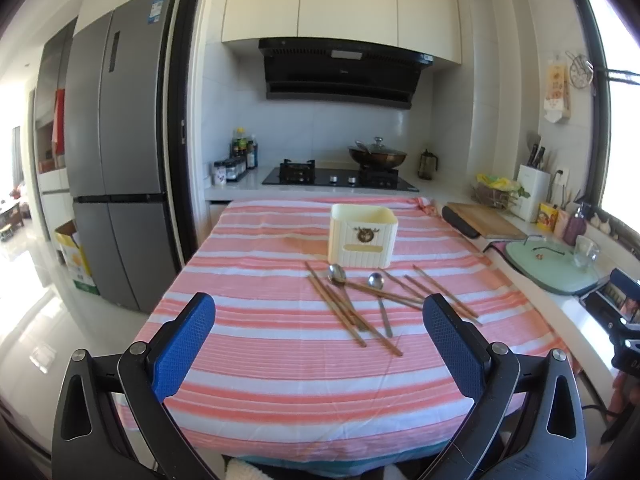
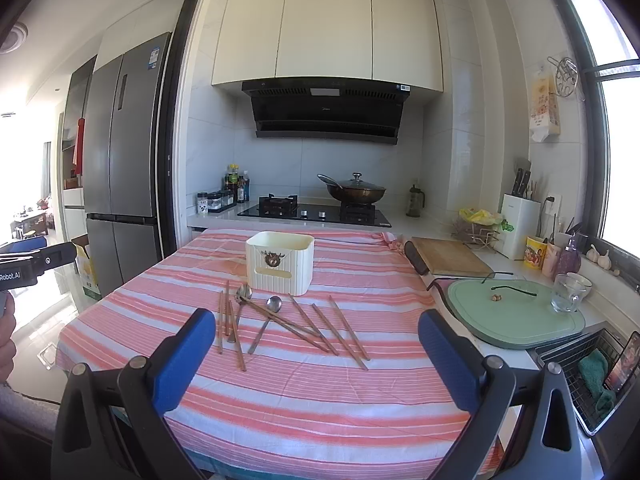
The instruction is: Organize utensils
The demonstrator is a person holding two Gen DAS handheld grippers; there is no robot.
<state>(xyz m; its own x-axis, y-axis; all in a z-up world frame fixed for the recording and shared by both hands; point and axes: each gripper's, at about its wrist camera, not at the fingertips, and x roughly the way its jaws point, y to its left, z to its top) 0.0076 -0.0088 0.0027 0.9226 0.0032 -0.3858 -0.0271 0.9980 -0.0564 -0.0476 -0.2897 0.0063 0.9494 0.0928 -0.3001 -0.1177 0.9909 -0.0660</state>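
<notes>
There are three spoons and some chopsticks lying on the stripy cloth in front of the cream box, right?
Not quite: there are two spoons, not three. The right wrist view shows both lying among the chopsticks on the stripy cloth in front of the cream box.

Cream utensil holder (image 1: 363, 240) upright, two spoons (image 1: 339, 274) and scattered wooden chopsticks (image 1: 444, 290) lying before it
</notes>
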